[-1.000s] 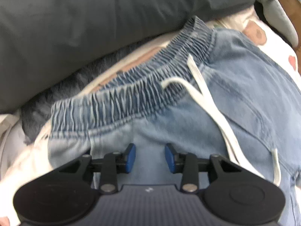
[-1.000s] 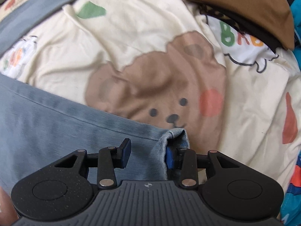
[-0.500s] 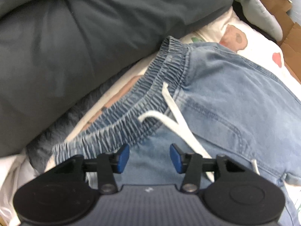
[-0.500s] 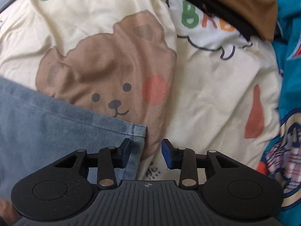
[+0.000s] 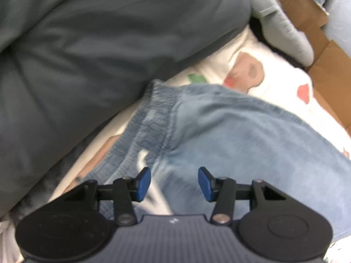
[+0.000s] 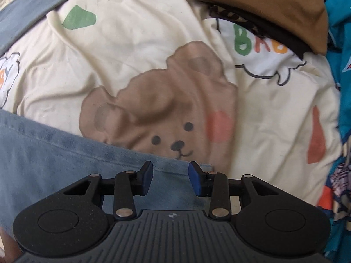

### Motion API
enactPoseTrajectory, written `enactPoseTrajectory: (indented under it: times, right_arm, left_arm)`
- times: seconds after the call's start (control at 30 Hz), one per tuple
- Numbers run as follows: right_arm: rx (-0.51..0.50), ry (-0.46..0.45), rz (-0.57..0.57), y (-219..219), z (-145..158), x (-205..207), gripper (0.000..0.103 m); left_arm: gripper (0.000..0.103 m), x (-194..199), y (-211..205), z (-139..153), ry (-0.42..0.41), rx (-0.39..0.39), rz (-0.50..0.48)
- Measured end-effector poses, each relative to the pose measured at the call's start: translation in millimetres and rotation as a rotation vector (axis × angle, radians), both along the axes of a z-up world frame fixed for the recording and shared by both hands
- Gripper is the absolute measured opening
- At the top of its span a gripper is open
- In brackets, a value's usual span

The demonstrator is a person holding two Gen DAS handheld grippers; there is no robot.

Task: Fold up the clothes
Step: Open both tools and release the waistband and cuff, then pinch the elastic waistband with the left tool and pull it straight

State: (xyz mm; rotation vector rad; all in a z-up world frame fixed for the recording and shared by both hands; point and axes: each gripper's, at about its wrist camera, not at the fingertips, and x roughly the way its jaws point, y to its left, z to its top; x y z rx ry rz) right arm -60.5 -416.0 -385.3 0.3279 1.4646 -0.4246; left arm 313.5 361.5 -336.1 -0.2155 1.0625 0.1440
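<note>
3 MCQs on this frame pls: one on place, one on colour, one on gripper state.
1. Where does the jeans' elastic waistband lie?
A. beside the dark grey duvet
B. on the cardboard
C. under the brown garment

2. What colour is the bear print on the bedsheet?
A. green
B. brown
C. teal

3. How does the right gripper stand?
A. shut on the jeans
B. shut on the sheet
C. open above the leg hem

Answers: 1 A, the waistband runs along the duvet's edge. 2 B, the bear is brown with a pink cheek. 3 C, its pads stand apart with nothing pinched.
</note>
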Motion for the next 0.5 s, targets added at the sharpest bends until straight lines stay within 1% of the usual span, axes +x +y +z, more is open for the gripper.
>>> enactPoseTrajectory:
  times: [0.13,0.23,0.33,0.4,0.43,0.5]
  right_arm:
    - [-0.013,-0.035,-0.006,4,4,-4,0.042]
    - [-0.016,-0.038,-0.012,7,8,-9,0.042]
    - [-0.015,-0.04,0.004,12,10,-14,0.042]
    - [-0.012,-0.026,0.007,15,9,-16,0.042]
    - [-0.009,-0.02,0.008,14,6,-17,0.042]
    - [-0.001,-0.009,0.009,10,-3,-21,0.042]
  left_arm:
    - [0.051,14,-8,-7,-0.021,-0.015,-0.003]
    - [0.051,28,-11,-16,-0.027,-0.046,0.019]
    - [0.05,40,-14,-22,-0.053,-0.055,0.042]
    - [0.042,48,-14,-24,-0.076,-0.049,0.063]
    - [0.04,53,-13,-24,-0.09,-0.039,0.074]
    - [0.024,61,-9,-25,-0.115,-0.024,0.089]
